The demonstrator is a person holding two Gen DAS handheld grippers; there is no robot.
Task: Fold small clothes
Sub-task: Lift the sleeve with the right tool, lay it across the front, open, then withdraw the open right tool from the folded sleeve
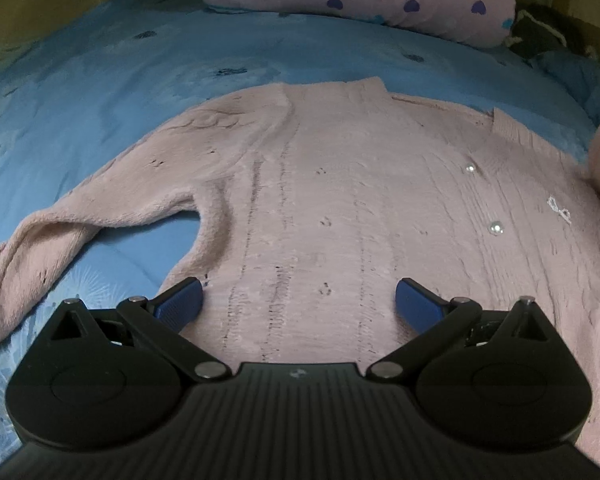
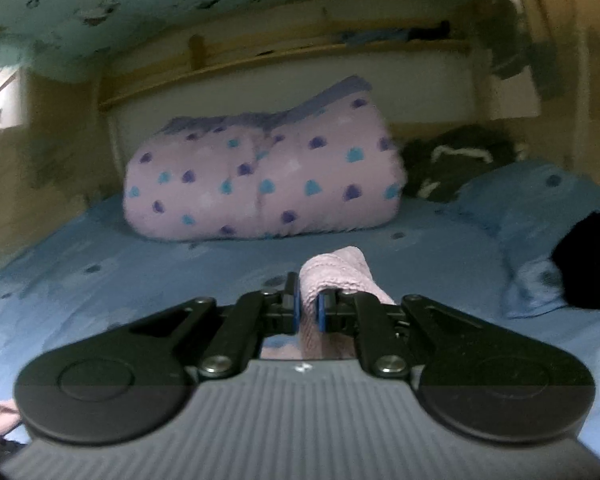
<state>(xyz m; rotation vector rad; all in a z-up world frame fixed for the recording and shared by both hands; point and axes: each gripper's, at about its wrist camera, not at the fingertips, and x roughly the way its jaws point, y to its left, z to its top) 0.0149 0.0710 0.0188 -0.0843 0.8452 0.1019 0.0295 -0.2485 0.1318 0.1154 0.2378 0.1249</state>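
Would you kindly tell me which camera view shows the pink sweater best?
The left wrist view: the pink sweater lies spread across the blue bedspread. The right wrist view shows only a bunched piece clamped in the right hand-held gripper.

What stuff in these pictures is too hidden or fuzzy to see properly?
- Left wrist view: the pink sweater has its right sleeve cut off by the picture's edge.
- Left wrist view: the left tongs cover the sweater's hem.
- Right wrist view: the right tongs pinch pink knit, but which part is hidden behind them.
- Right wrist view: the dark heap beside the heart blanket is too blurred to name.
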